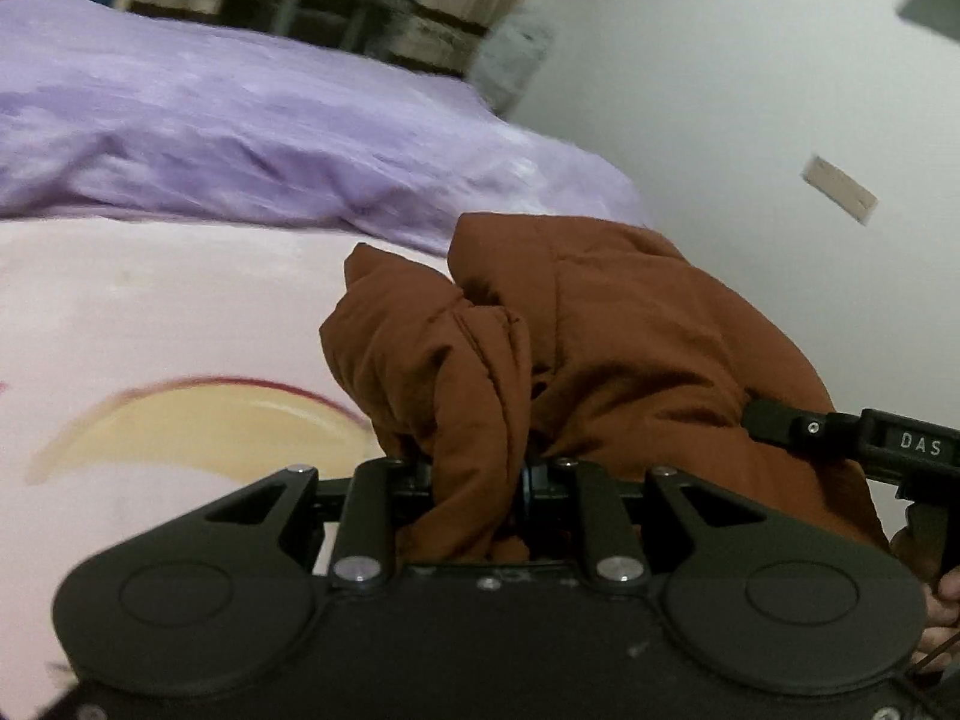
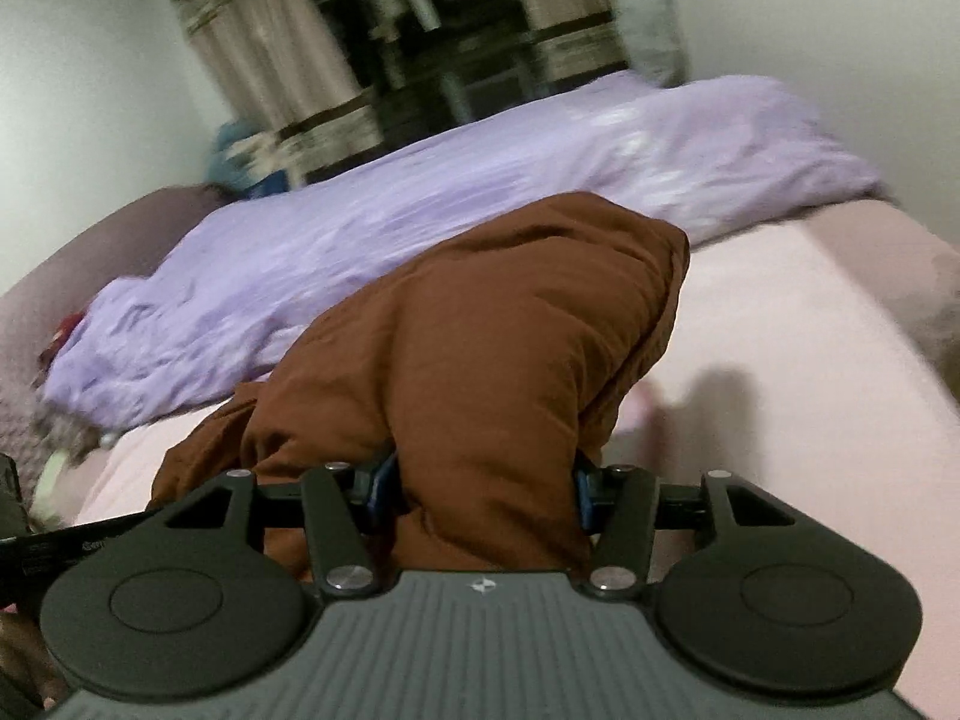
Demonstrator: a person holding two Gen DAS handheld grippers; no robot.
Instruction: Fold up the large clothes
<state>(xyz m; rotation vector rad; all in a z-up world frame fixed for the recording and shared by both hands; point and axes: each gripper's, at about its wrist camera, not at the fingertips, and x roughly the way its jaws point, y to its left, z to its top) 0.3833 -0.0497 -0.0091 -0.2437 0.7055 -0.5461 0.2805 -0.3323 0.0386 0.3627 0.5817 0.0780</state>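
Observation:
A rust-brown padded garment [image 1: 600, 348] is bunched up and held above a pink bed sheet [image 1: 150, 312]. My left gripper [image 1: 477, 474] is shut on a thick fold of it, and the cloth fills the gap between the fingers. The right gripper's body [image 1: 840, 438] shows at the right edge, against the same garment. In the right wrist view the brown garment [image 2: 492, 336] rises in a puffy bundle, and my right gripper [image 2: 480, 492] is shut on a wide wad of it. Most of the garment's shape is hidden in folds.
A rumpled lilac duvet [image 2: 420, 222] lies across the far side of the bed. The pink sheet [image 2: 780, 360] stretches to the right. A white wall [image 1: 750, 90] stands beside the bed. Dark shelving with curtains [image 2: 390, 30] stands beyond it.

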